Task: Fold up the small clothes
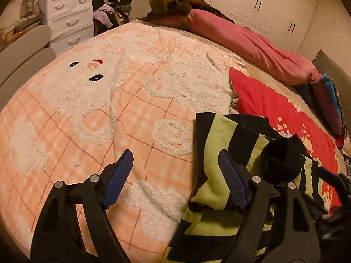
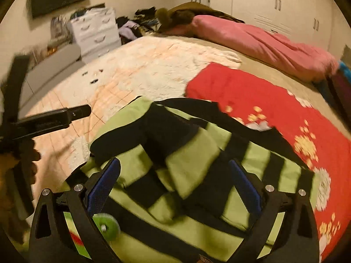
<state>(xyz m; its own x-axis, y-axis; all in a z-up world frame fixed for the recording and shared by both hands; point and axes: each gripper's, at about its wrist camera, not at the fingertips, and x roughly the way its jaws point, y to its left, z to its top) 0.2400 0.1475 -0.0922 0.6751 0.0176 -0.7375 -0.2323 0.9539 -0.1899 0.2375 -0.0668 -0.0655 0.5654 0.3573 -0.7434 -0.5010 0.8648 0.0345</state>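
A small green-and-black striped garment [image 1: 221,144] lies crumpled on the bed, also in the right wrist view [image 2: 188,166]. My left gripper [image 1: 175,164] is open and empty; its right finger [image 1: 232,184] rests over the garment's left edge, its left finger over the peach blanket. My right gripper [image 2: 175,179] is open just above the middle of the garment, with bunched cloth between the jaws. The left gripper's body [image 2: 50,118] shows at the left of the right wrist view. The right gripper's dark body [image 1: 331,188] shows at the right of the left wrist view.
A peach and white fleece blanket [image 1: 98,100] covers the bed. A red flowered cloth [image 1: 274,109] lies to the right of the garment, a pink quilt [image 1: 252,41] beyond it. White drawers [image 1: 70,15] and piled clothes [image 1: 111,13] stand past the bed; wardrobes [image 1: 274,6] line the back wall.
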